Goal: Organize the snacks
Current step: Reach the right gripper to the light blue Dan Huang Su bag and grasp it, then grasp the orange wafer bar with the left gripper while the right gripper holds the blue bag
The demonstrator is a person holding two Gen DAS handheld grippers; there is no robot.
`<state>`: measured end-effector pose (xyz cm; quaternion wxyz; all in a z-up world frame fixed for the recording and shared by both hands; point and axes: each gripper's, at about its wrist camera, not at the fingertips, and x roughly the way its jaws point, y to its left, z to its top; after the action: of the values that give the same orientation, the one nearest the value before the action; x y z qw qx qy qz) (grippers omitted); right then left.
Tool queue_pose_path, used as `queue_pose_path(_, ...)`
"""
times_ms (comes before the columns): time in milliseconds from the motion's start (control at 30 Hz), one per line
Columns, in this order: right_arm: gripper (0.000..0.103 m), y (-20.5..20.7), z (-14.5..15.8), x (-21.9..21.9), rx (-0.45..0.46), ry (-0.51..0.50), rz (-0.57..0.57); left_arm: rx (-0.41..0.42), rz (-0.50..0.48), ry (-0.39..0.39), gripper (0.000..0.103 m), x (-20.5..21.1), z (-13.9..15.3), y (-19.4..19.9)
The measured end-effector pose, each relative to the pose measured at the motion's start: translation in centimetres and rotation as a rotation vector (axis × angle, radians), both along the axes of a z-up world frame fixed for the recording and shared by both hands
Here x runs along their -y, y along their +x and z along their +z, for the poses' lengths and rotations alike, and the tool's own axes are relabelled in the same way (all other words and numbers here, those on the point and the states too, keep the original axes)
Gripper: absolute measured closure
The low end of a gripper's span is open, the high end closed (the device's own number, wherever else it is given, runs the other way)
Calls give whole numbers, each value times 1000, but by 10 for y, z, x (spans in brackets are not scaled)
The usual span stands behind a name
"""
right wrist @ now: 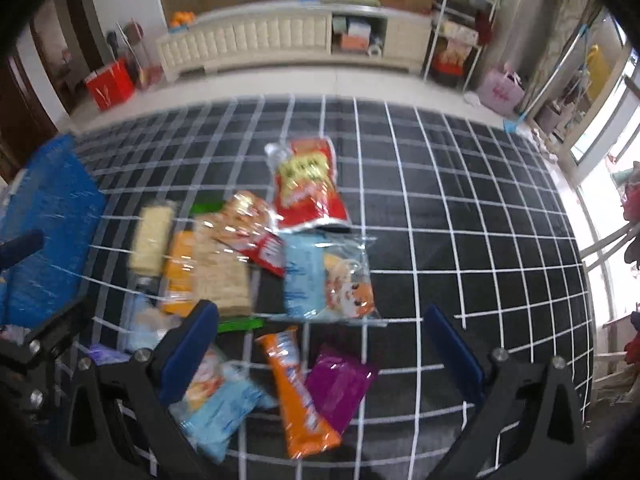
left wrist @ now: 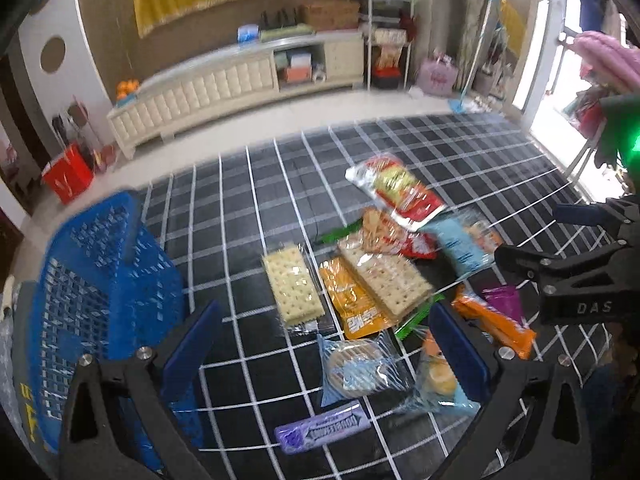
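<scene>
Left wrist view, tool: the left gripper (left wrist: 326, 354) hangs with its blue pads spread wide and nothing between them, above the near end of the snack pile.
Left wrist view, snacks: packets lie scattered on a dark grid-patterned mat (left wrist: 248, 184); a clear-wrapped cracker pack (left wrist: 294, 290) lies apart from the heap, an orange pouch (left wrist: 354, 306) is partly under a second cracker pack, a blue-wrapped round biscuit (left wrist: 358, 368) sits nearest the pads, and a purple bar (left wrist: 322, 428) lies closest to the camera.
Left wrist view, destination: a blue plastic basket (left wrist: 92, 280) stands at the left edge of the mat, near the snacks but not touching them.
Left wrist view, other tool: the right gripper (left wrist: 532, 240) enters from the right above the pile, apparently parted.
Right wrist view, tool: the right gripper (right wrist: 320, 354) is likewise wide and empty, poised over an orange wrapper (right wrist: 298, 396) and a purple packet (right wrist: 340, 384) that touch along one side.
Right wrist view, snacks: a red chip bag (right wrist: 308, 184) lies farthest out; a light-blue-and-clear bag (right wrist: 326, 278) sits mid-pile. This view is blurred, so labels cannot be read.
Handling, judged: all look light; film wrappers are likely slippery and crinkly, and the crackers and biscuit are brittle, calling for a gentle squeeze.
Hold, judged: across the narrow width at mid-length for bars and cracker packs; the puffy chip bag is best pinched at a sealed end.
</scene>
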<state>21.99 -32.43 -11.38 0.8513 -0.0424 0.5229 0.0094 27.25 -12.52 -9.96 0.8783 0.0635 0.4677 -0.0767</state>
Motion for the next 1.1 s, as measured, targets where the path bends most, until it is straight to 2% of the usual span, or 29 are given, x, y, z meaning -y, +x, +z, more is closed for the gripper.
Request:
queue_pose_path(100, 0, 19, -24, 1, -64, -14, -11, -52, 1, -14, 1, 0, -19, 12)
queue_pose_path(233, 0, 38, -49, 4, -136, -1, -19, -82, 3, -4, 1, 1, -35, 24)
queue_pose_path(433, 1, 50, -52, 6, -130, -27, -33, -118, 29, -33, 1, -8, -42, 35)
queue_pose_path(533, 6, 55, -61, 9, -160, -25, -42, -137, 35, -50, 1, -11, -43, 35)
queue_pose_path(567, 11, 58, -67, 10, -168, -13, -44, -134, 34, -45, 1, -11, -42, 34)
queue_pose_path(600, 23, 61, -71, 11, -177, -1, -45, -128, 31, -36, 1, -11, -41, 32)
queue_pose_path(633, 25, 62, -74, 13, -189, 28, -45, -125, 32, -26, 1, -11, -40, 31)
queue_pose_path(667, 33, 63, -74, 14, -181, 47, -43, -125, 37, -21, 1, -11, -39, 29)
queue_pose_path(733, 33, 60, -70, 14, -159, 29, -30, -130, 44, -25, 1, -11, -36, 25)
queue_pose_path(867, 33, 42, -56, 14, -122, 63, -12, -115, 38, -23, 1, -8, -27, 11)
queue_pose_path(1000, 33, 10, -29, 15, -31, 38, -22, -95, 14, -7, 1, -2, -14, -9)
queue_pose_path(1100, 33, -17, -17, 27, 16, 56, -53, -85, 9, -11, 1, 1, -4, -21)
